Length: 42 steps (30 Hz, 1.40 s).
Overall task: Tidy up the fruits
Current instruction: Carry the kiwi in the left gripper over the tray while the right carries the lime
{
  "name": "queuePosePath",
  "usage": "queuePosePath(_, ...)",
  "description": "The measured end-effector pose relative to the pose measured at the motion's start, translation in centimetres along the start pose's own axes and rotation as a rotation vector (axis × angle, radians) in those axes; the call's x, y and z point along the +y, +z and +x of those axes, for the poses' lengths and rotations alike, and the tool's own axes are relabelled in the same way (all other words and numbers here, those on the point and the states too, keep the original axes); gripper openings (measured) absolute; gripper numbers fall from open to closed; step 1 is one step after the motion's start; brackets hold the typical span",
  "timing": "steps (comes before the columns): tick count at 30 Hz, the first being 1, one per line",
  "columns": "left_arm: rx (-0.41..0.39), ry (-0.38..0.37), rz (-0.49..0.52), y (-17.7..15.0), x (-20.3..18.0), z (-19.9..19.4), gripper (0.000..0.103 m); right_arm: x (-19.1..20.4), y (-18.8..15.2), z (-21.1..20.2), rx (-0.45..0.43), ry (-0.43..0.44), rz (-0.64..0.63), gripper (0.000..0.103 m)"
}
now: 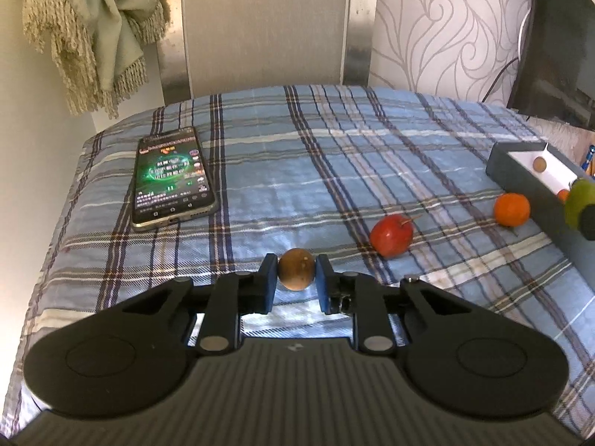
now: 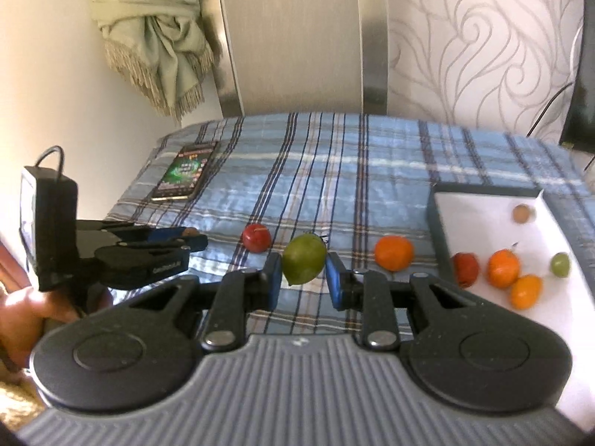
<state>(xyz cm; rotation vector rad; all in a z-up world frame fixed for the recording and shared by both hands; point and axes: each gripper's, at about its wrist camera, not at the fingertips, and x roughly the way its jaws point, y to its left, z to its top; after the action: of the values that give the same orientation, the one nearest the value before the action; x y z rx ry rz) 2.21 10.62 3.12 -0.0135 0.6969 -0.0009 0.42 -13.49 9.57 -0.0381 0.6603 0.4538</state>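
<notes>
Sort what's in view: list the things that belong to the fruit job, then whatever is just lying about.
Job: brown fruit in left gripper; green fruit in right gripper; red fruit and orange on the cloth; box.

Lying about: phone; fringed cloth; plaid cloth.

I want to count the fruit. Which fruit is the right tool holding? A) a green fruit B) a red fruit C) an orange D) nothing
A: the right tool is shut on the green fruit, while an orange and a red fruit lie on the cloth.
</notes>
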Motion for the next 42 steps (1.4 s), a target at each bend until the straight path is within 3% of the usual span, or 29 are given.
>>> queuePosePath(7,-0.062,-0.005,0.026,0.9,-1.4,-2.9,0.026,-1.1,-1.5,-3.6,-0.022,-0.026,0.017,0.028)
queuePosePath(15,-0.083,-0.055,0.054,1.5,-4.8,-4.9,0.026,-2.7,-2.9,-4.9,-0.004,-0.038,0.051,0.028)
queuePosePath(42,-0.104,-0.151,0.131,4.0,-14.1,-4.9,0.026,-10.7,-4.4,-8.5,-0.052,-0.118,0.149,0.028)
